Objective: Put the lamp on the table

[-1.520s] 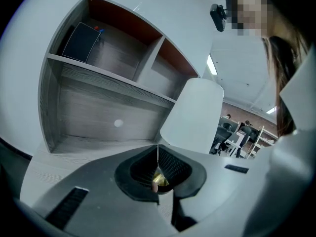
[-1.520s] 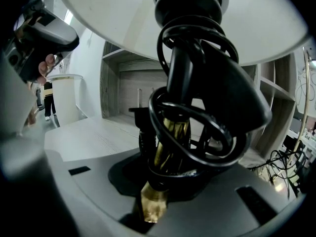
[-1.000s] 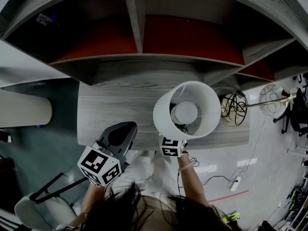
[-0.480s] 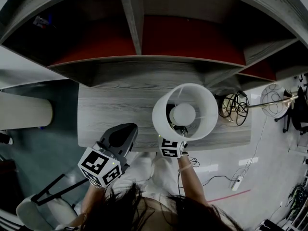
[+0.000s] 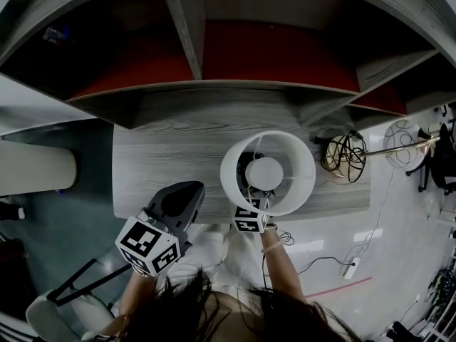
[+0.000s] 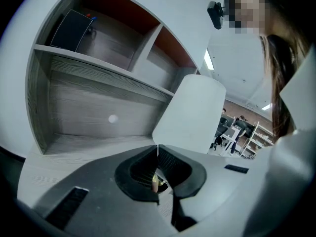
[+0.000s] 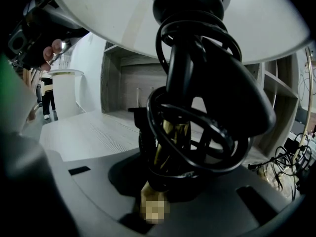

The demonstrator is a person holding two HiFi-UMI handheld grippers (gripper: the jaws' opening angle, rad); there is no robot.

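The lamp has a white drum shade [image 5: 267, 171] that hangs over the near edge of the grey wooden table [image 5: 164, 155]. Its base is hidden. In the right gripper view the shade [image 7: 113, 14] fills the top, and below it the stem [image 7: 173, 132] is wound with black cord [image 7: 217, 107]. My right gripper [image 5: 254, 204] [image 7: 165, 181] is shut on that stem under the shade. My left gripper [image 5: 189, 188] [image 6: 158, 154] hovers left of the lamp at the table's near edge, with its jaws shut on nothing.
A shelf unit with red back panels [image 5: 278, 55] rises behind the table. A coil of cables [image 5: 345, 155] lies at the table's right end beside a wire ball on a gold rod [image 5: 402, 144]. On the floor are a power strip [image 5: 349, 269] and a chair [image 5: 64, 298].
The shade sits slightly lower and further left in the head view, as does the rest of the scene. Both grippers keep their places and their states.
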